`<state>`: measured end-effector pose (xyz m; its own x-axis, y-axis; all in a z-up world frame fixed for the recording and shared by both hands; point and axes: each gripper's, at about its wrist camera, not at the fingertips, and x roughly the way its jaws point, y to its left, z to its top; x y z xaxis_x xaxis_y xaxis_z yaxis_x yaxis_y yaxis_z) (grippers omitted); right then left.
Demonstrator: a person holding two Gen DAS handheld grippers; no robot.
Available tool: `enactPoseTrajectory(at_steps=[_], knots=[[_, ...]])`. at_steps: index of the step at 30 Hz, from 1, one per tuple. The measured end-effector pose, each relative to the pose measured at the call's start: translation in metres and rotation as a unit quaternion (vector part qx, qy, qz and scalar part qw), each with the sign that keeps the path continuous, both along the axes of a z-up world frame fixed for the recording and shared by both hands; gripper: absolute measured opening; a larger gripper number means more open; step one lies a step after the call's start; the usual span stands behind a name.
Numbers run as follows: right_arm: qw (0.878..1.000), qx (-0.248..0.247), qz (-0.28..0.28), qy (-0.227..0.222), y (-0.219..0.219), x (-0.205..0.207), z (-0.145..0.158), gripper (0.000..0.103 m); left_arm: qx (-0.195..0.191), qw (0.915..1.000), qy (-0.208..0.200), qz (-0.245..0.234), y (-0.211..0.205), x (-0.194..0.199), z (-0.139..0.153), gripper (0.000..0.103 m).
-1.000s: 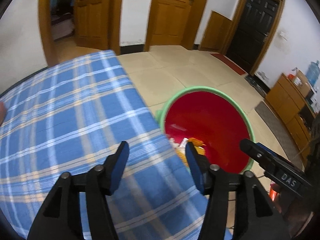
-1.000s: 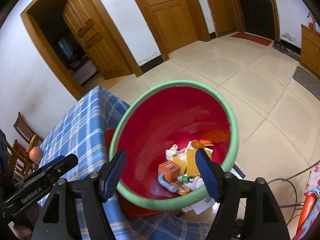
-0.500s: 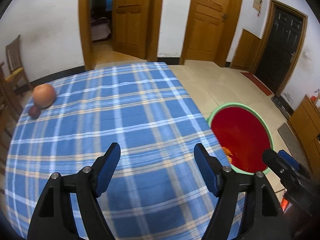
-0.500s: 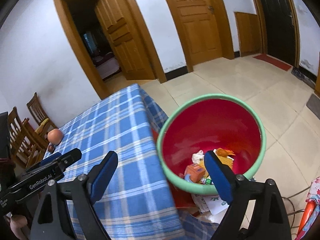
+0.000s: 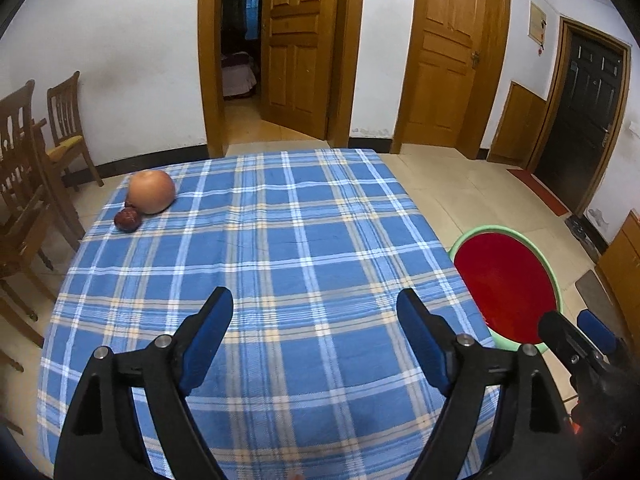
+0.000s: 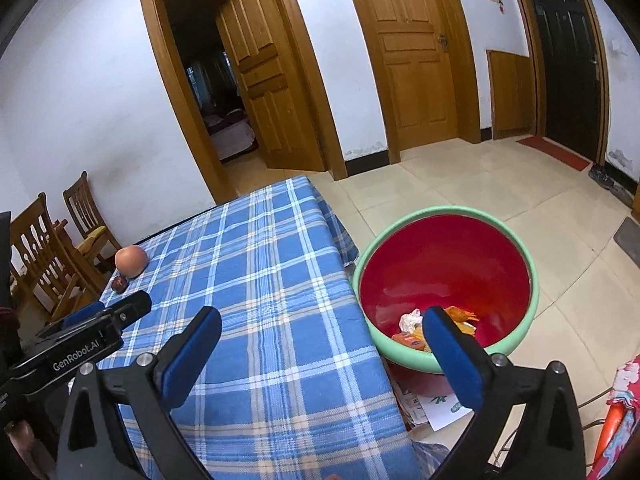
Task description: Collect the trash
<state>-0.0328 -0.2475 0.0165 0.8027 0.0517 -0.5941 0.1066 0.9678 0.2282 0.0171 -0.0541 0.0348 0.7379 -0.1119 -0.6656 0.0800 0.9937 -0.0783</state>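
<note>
The left gripper [image 5: 314, 312], black-framed with blue pads, hangs over the blue-and-white plaid tablecloth [image 5: 280, 240] with its jaws spread wide and nothing between them. The right gripper [image 6: 320, 332], of the same build, is likewise wide open and empty; its left pad lies over the cloth and its right pad over the near rim of the round red basin with a pale green rim [image 6: 532, 280].

That basin stands on the beige tiled floor [image 6: 500, 188] just beside the table's right edge, lower than the tabletop. In the left wrist view it [image 5: 554, 276] sits to the right of the left gripper, near the right gripper's black body [image 5: 576, 356], which enters at the lower right.

The trash lies in the bottom of the basin: a crumpled white tissue [image 6: 410, 319], an orange wrapper [image 6: 460, 314] and an orange-red small packet [image 6: 408, 339], all bunched against the basin's near wall, just left of and behind the right gripper's right pad. White printed papers [image 6: 438, 404] lie on the floor under the basin's near side.

On the far left corner of the tablecloth, well apart from the basin and both grippers, rest a large round orange-tan fruit [image 5: 152, 192] and, touching it, a small dark red fruit [image 5: 127, 220]. Brown wooden chairs [image 5: 24, 168] stand beyond that corner.
</note>
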Motion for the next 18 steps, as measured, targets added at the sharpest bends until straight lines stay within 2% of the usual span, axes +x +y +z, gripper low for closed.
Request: enactPoseTrajectory(at_steps=[18], knots=[[1.000,-0.014,0.002,0.000,0.013,-0.006,0.000,0.102,0.007,0.9999,-0.008,0.009,0.008,-0.011,0.000,0.084]])
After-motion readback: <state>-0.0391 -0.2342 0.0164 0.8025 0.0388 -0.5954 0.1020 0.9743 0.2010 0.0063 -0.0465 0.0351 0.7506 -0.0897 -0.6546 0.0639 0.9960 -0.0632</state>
